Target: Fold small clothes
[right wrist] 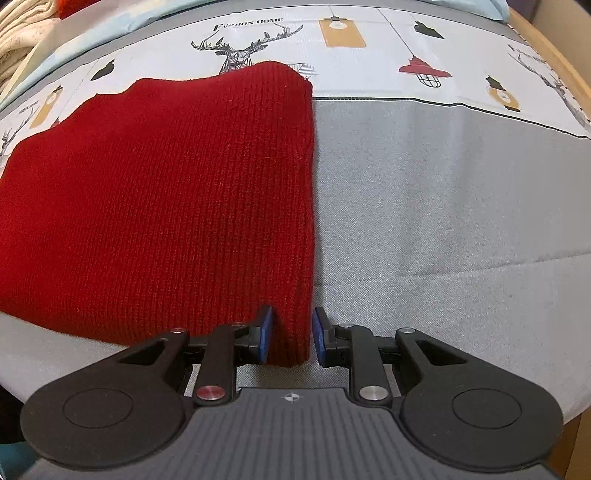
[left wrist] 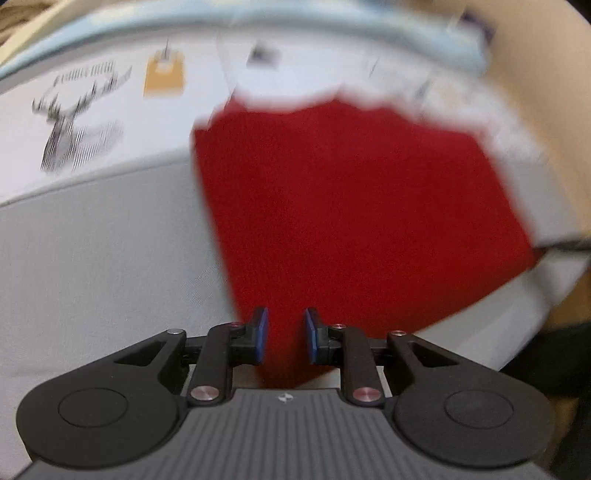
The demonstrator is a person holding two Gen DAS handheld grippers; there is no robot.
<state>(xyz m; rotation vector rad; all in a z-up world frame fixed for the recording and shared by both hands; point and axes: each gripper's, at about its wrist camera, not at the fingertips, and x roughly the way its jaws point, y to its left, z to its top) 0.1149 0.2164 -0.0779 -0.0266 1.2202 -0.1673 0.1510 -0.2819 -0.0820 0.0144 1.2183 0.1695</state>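
Observation:
A red knit garment (right wrist: 166,206) lies flat on the grey printed cloth (right wrist: 443,221) that covers the table. In the right wrist view its near right corner sits between the blue pads of my right gripper (right wrist: 292,334), whose jaws stand a little apart with a gap on the right side. The left wrist view is motion-blurred. There the same red garment (left wrist: 351,206) fills the middle, and its near left corner runs between the pads of my left gripper (left wrist: 285,336), whose jaws are also apart.
The cloth has a white band (right wrist: 369,48) printed with deer heads, lamps and "Fashion Home" at the far side. Cream knitted fabric (right wrist: 18,33) is piled at the far left. A wooden edge (right wrist: 569,74) shows at the right.

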